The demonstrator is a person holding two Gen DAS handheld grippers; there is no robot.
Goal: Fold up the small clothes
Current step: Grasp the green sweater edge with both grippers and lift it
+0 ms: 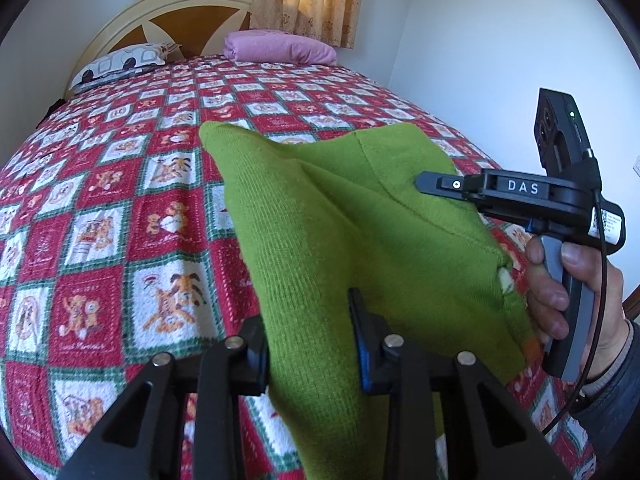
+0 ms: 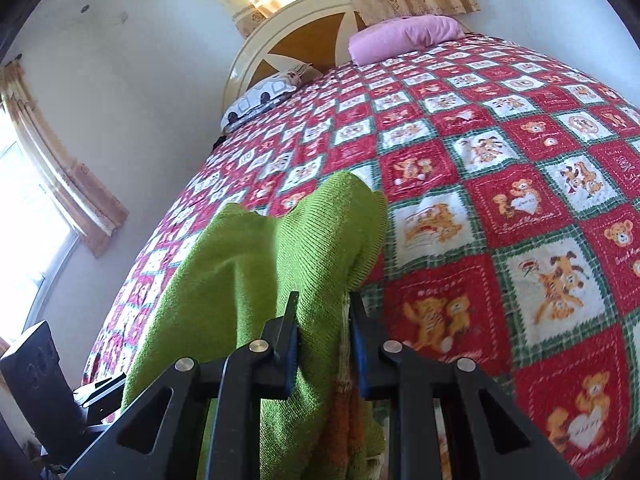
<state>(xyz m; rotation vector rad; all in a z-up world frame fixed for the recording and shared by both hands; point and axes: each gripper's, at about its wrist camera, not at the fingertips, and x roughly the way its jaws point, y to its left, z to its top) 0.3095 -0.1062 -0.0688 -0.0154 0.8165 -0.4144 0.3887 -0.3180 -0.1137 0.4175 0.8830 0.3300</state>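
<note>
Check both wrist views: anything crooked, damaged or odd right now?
Nothing damaged. The green garment hangs bunched and creased between the left gripper and right gripper, raised above the quilt.

The patterned bed (image 1: 120, 208) lay open around the lifted green garment (image 1: 328, 232); a pink pillow (image 1: 280, 48) and a printed pillow (image 1: 120, 64) blocked only its far headboard end.

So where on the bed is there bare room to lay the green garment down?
Free: the quilt between the held green garment and the pink pillow. Crowded: the headboard end, with the patterned pillow. Both grippers, left and right, clamp the garment.
</note>
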